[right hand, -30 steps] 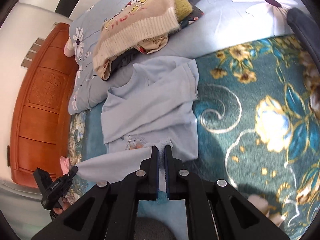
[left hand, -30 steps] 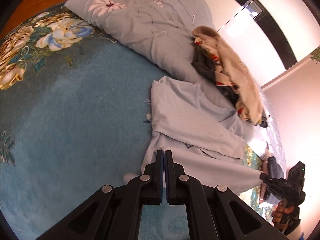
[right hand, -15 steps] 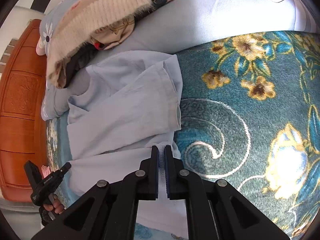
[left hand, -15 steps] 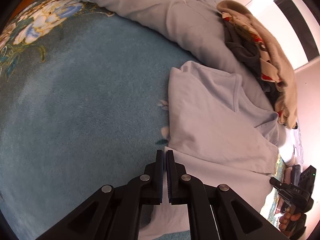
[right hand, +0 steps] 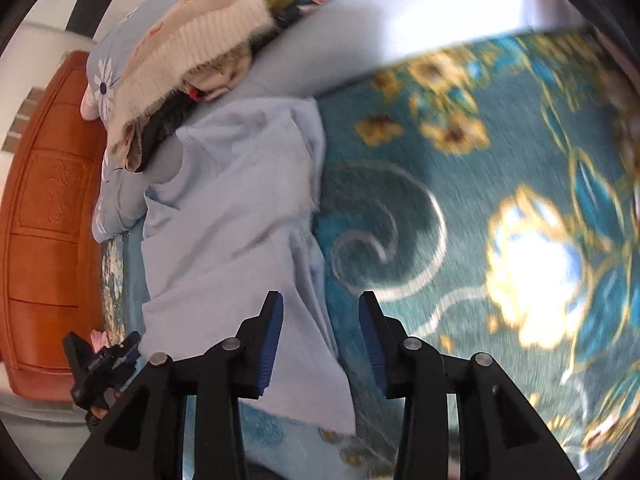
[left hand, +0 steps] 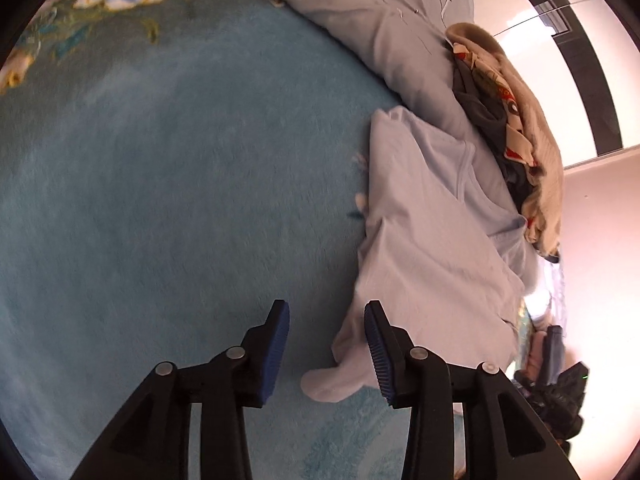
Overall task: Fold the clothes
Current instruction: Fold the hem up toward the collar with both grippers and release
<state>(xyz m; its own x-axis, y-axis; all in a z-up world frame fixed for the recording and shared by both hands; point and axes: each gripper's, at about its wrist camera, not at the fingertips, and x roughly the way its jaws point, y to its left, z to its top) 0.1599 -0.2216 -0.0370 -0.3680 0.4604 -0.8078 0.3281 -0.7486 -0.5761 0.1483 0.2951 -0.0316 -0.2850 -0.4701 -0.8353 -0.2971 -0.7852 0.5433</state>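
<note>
A pale blue shirt [left hand: 432, 240] lies folded on a teal flowered blanket [left hand: 160, 200]. My left gripper [left hand: 326, 340] is open and empty just above the blanket, with the shirt's near corner beside its right finger. In the right wrist view the same shirt [right hand: 240, 232] lies left of centre, and my right gripper [right hand: 320, 336] is open over its lower right edge, holding nothing. The other gripper shows at the edge of each view.
A heap of clothes [left hand: 516, 120], beige knit on top, rests on a light blue daisy pillow [left hand: 384, 20] behind the shirt. A wooden headboard [right hand: 44, 208] stands at the left of the right wrist view. The blanket [right hand: 500, 200] stretches to the right.
Both grippers were shut on the shirt's hem corners and carried them toward the collar. Now both have opened and let go, and the shirt lies folded on the blanket.
</note>
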